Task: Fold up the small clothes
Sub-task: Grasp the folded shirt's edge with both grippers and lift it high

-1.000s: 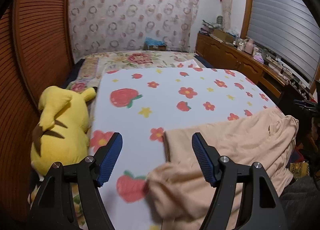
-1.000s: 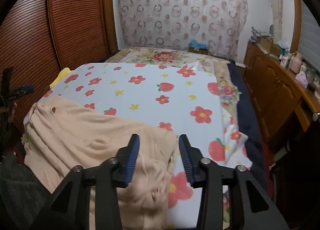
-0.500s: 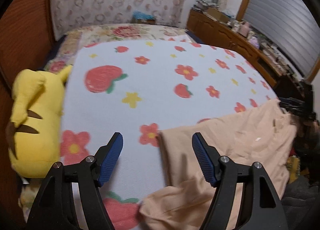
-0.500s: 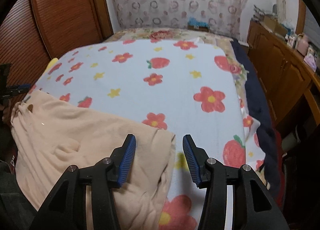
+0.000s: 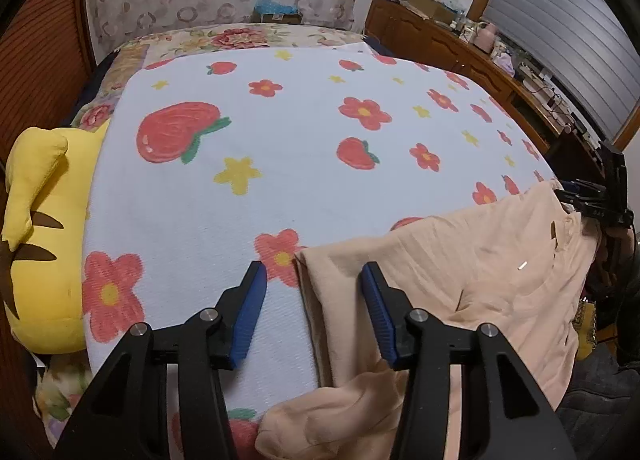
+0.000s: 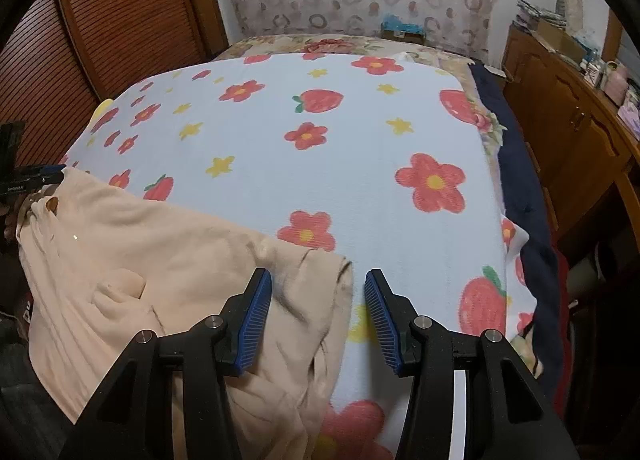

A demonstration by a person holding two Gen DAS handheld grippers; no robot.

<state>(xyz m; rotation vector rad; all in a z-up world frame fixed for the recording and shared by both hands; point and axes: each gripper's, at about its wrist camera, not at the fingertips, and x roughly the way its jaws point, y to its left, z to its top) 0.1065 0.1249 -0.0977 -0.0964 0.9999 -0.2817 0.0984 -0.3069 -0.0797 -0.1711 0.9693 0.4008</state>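
I count one peach garment (image 5: pixel 472 272), its near edge between my left gripper (image 5: pixel 314 312) fingers and its other edge between my right gripper (image 6: pixel 318 314) fingers. Grippers: two, each with two blue pads (image 5: pixel 250 316). One printed blanket (image 5: pixel 280 180) lies under and ahead of all fingers. One yellow plush toy (image 5: pixel 44 244) sits left of my left fingers. One wooden sideboard (image 6: pixel 576 128) stands right of my right fingers.
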